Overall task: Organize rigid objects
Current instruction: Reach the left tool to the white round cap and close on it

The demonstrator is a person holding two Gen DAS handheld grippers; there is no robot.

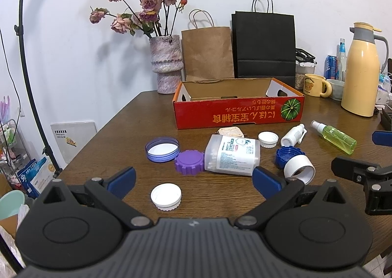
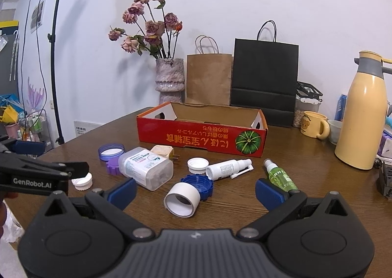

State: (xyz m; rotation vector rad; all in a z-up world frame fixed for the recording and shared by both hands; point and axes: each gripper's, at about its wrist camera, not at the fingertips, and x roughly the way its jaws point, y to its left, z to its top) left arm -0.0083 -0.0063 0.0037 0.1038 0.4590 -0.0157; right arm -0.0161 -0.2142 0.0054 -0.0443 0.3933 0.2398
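Both wrist views face the red box [image 1: 238,112] across the table [image 1: 117,131].

Upper centre: vase [image 1: 167,63] w/ dried roses [image 1: 140,6], brown bag [image 1: 207,54] beside black bag [image 1: 264,45]. Far right: yellow flask [image 1: 361,74], mug [image 1: 314,85]. Left edge: light stand [image 2: 55,52].

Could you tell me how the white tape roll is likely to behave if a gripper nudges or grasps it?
The white tape roll lies tilted against the blue cap, so a nudge would probably roll it. Being a hollow ring, it looks light and may squash slightly under a firm pinch.
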